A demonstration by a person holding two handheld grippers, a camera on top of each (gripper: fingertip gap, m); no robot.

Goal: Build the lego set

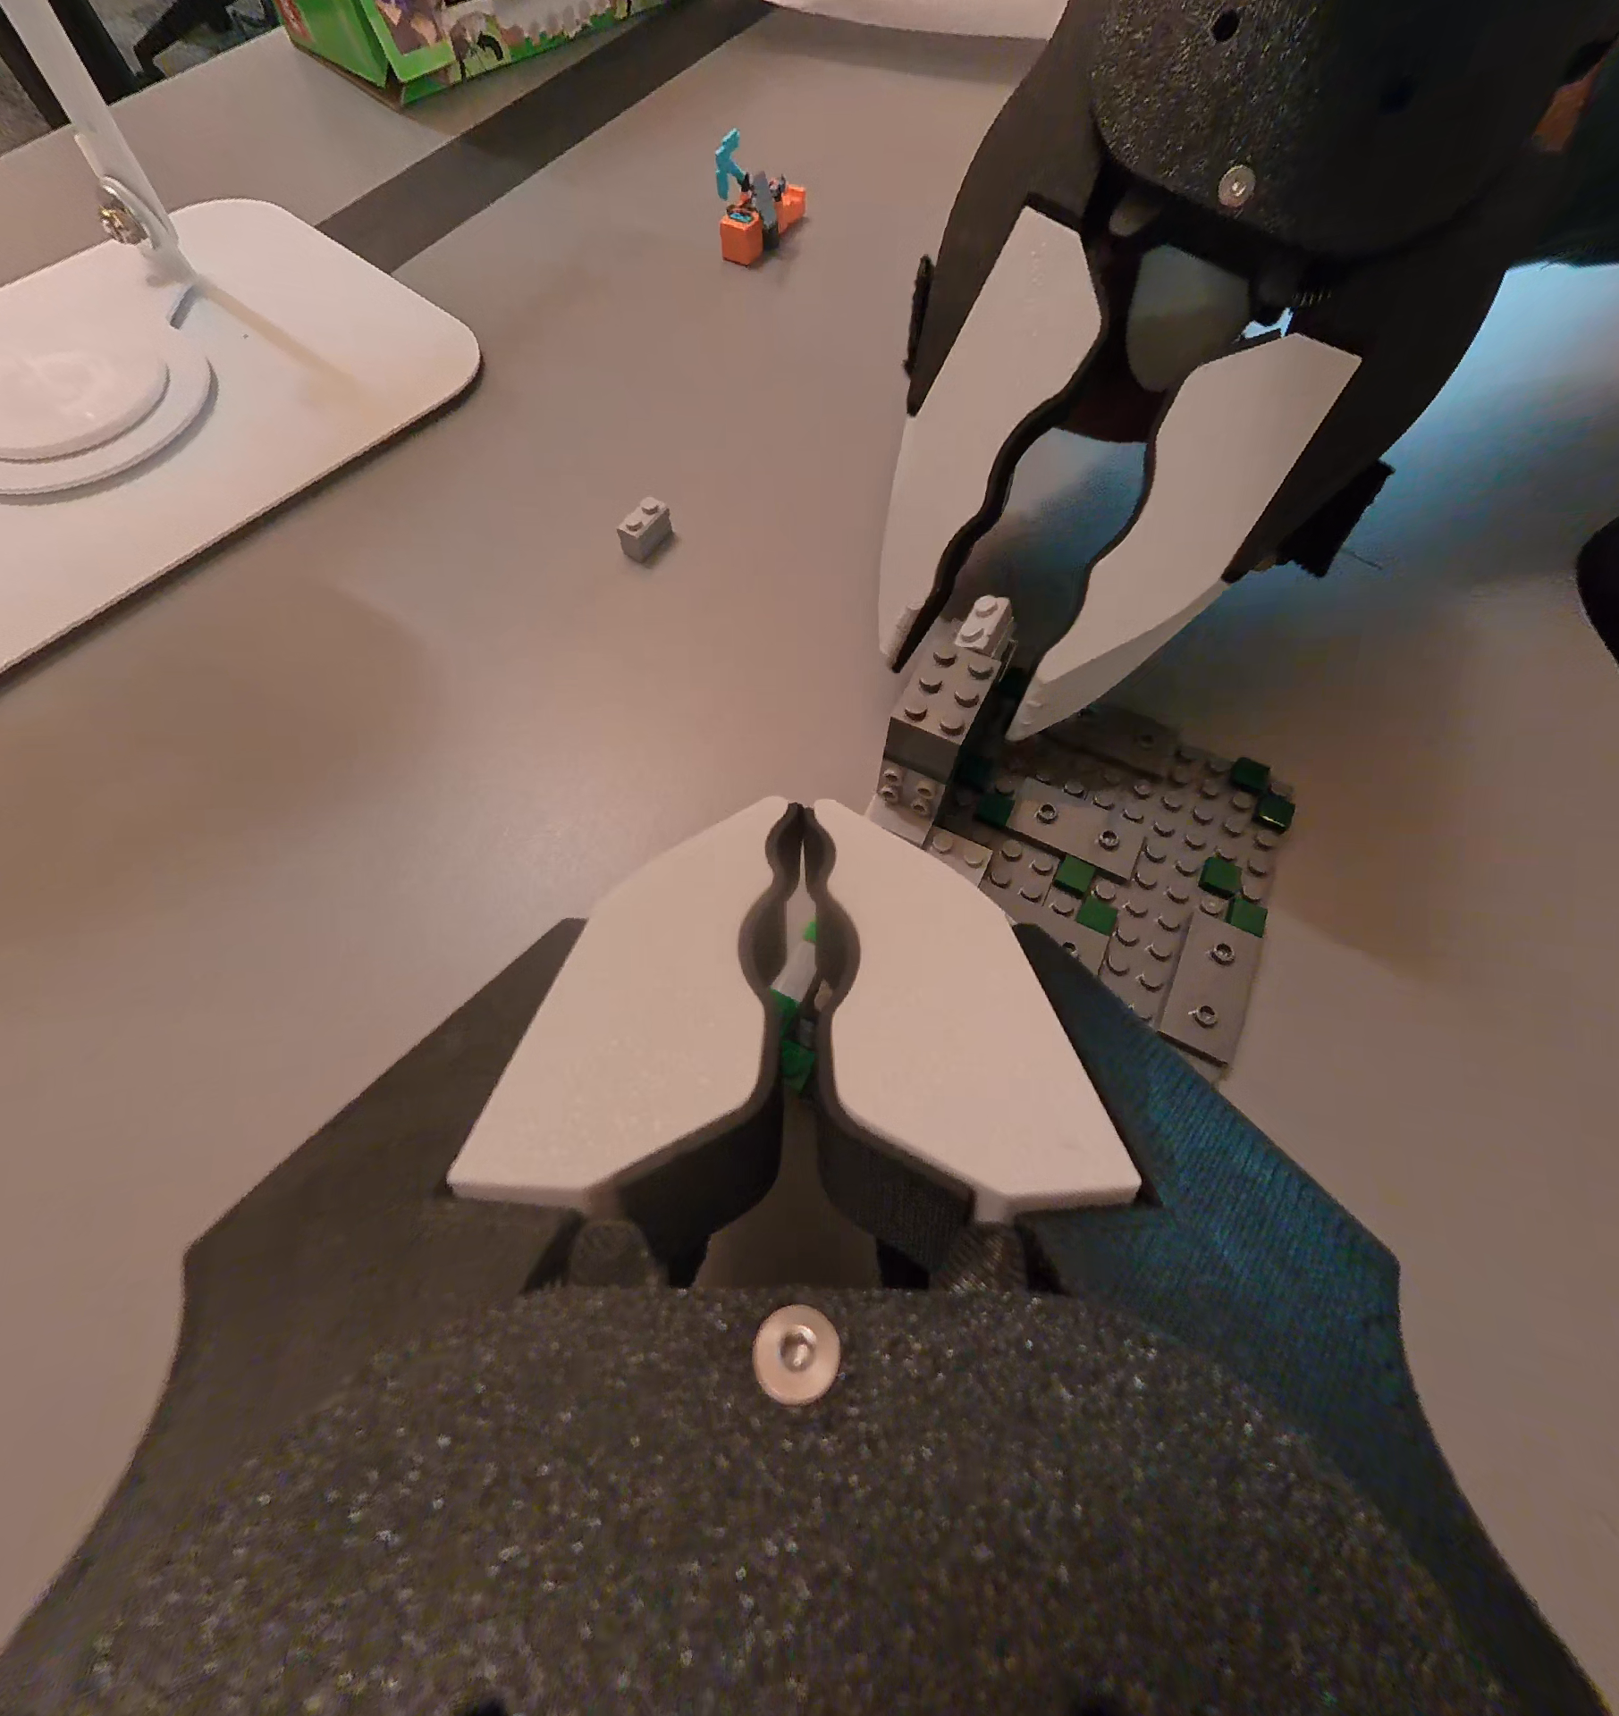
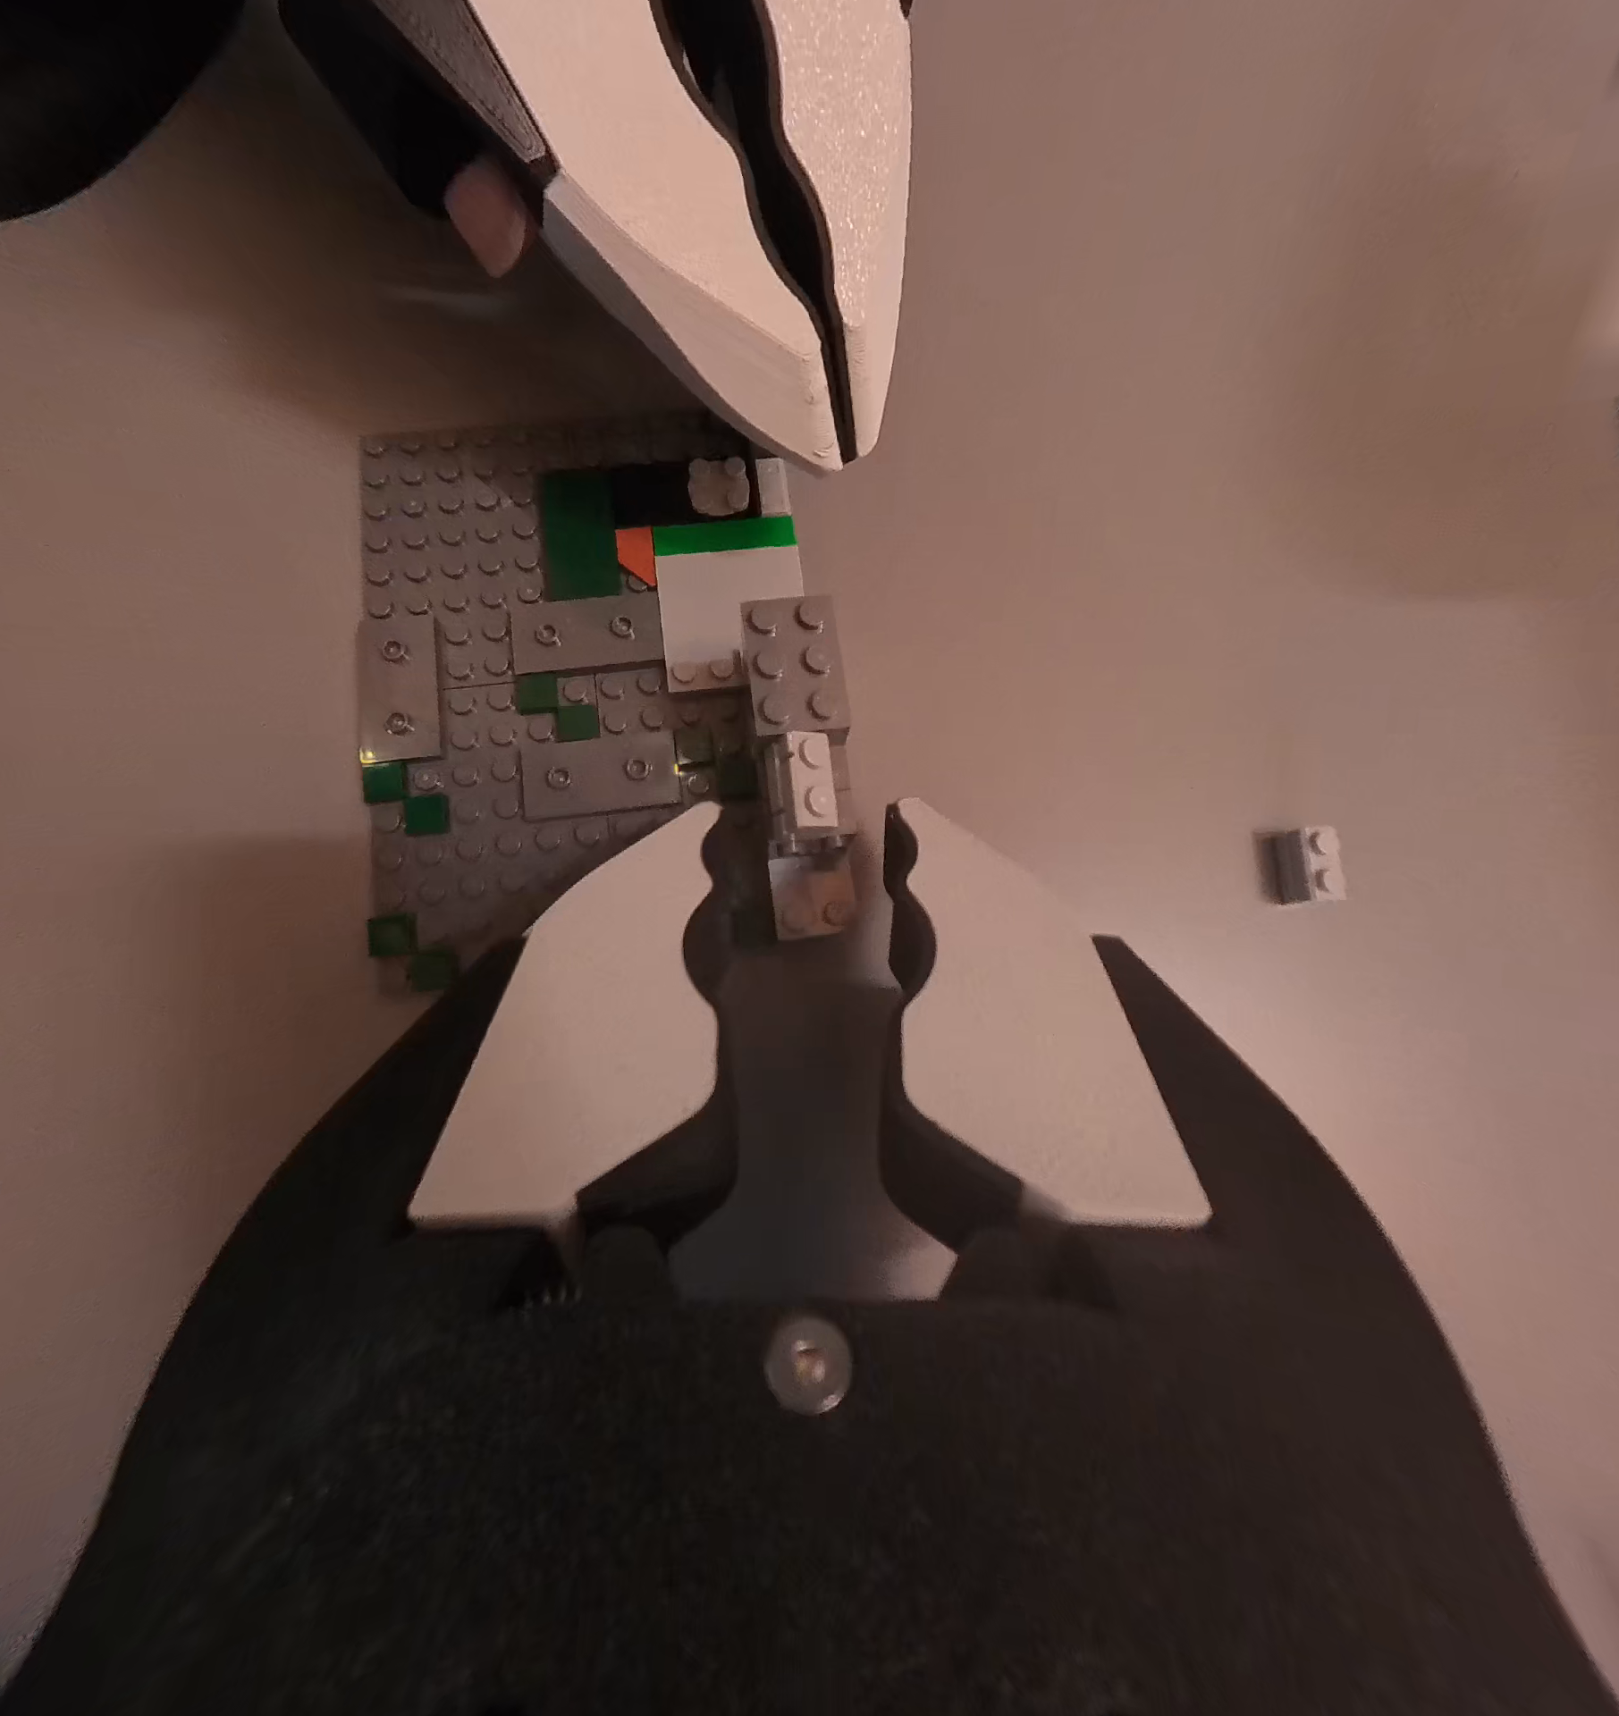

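Table (image 1: 508, 789): matte grey surface on which all parts are laid out

Baseplate (image 2: 452, 557): studded grey plate with green tiles, laid flat to be built on

Right gripper (image 2: 801, 822): white fingers held apart, poised about the grey brick stack (image 2: 801, 687) at the plate's edge, likely for seating

Left gripper (image 1: 803, 822): tips pressed together, nothing clearly clamped, parked just beside the plate

Loose grey brick (image 1: 646, 531): left well apart, awaiting use

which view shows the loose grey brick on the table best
The left wrist view: the loose grey brick lies alone on open table, sharp and unobstructed. The right wrist view shows it too, but off near the right side, softer and dimmer.
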